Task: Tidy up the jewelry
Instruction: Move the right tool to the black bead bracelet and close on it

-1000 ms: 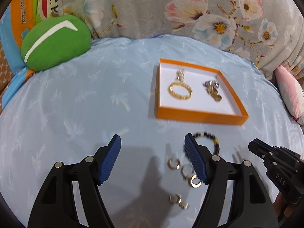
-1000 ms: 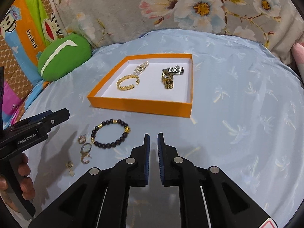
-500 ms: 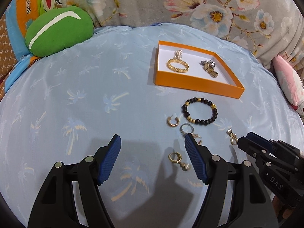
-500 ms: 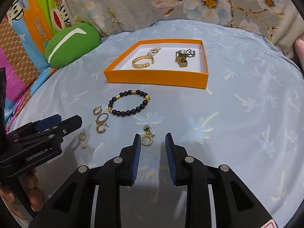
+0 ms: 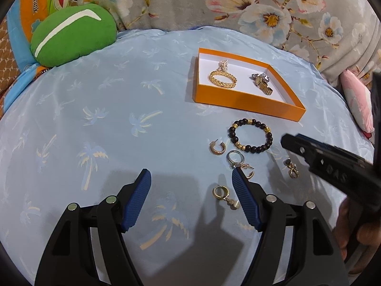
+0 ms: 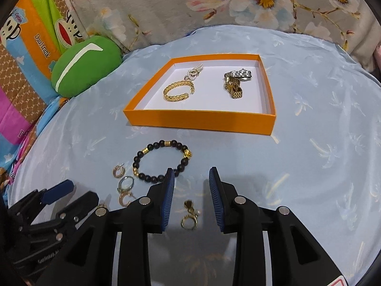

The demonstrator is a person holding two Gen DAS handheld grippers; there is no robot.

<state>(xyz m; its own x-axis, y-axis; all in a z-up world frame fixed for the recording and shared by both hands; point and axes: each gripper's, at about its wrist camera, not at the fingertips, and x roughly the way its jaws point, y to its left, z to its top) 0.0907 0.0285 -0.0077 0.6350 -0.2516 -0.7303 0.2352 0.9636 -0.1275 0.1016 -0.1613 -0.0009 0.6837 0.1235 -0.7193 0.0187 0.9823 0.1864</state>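
- Right tongs [image 6: 190, 183]: jaws parted, nothing held, hanging low over the blue cloth [image 6: 309, 166].
- Left tongs [image 5: 190, 190]: jaws spread wider, also empty.
- A drop earring [image 6: 189, 217] lies on the cloth between the right tongs' fingers, just short of the tips and slightly toward the left finger. Its long axis runs roughly along the fingers, dark stud end forward, gold ring end back toward the hinge.
- Judged from this, the right tongs are set to take this earring; a short drop and a squeeze across its narrow width should do. The left tongs are further from it.
- A pearl earring [image 5: 225, 196] lies just inside the left tongs' right finger; that is the left's nearest piece.
- Ahead of the right tongs, left of centre: bead bracelet [image 6: 162, 160], with two hoops and a ring beside it.
- The box [image 6: 200, 121] sits straight ahead beyond the bracelet, already holding a bangle [image 6: 178, 91], a brooch and a watch [image 6: 235, 81].
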